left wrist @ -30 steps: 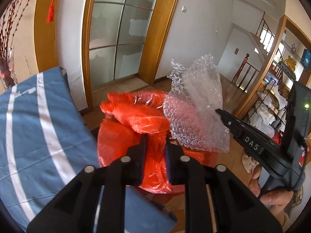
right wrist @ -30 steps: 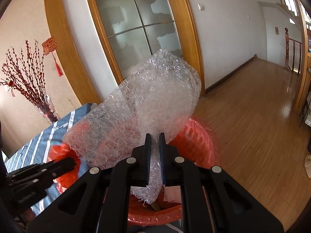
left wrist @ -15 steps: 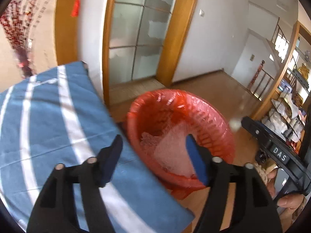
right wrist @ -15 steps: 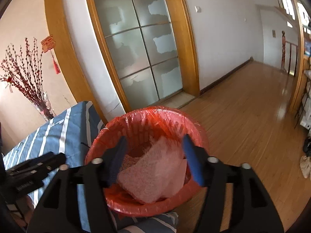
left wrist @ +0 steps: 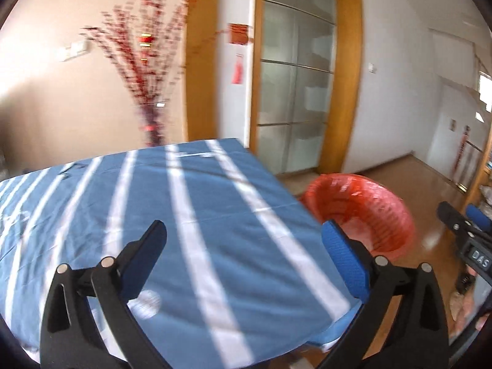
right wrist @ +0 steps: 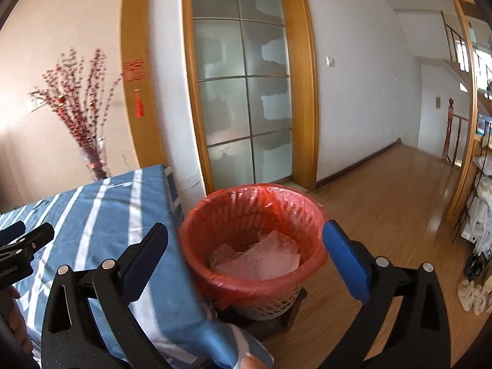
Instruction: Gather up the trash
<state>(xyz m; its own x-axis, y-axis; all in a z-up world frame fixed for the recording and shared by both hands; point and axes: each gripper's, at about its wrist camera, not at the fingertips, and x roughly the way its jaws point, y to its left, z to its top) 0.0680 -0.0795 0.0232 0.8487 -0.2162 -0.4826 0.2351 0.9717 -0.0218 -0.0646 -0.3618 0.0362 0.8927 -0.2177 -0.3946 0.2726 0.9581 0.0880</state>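
Left gripper (left wrist: 243,240) and right gripper (right wrist: 246,240) both spread, empty. Bubble wrap (right wrist: 261,259) inside red-lined bin (right wrist: 215,215). Risk: bin perches on low stand beside table edge (right wrist: 166,215); careless swing could topple it.

Daylight interior, bright throughout; strongest light enters from the right. Glare patch on wooden floor (right wrist: 436,215). Left wrist view: heavy motion blur on red branches (left wrist: 147,61) and striped cloth (left wrist: 184,230). Right wrist view: mostly sharp (slight smear at left). Fisheye bending of door frame (right wrist: 307,92); black vignette corners.
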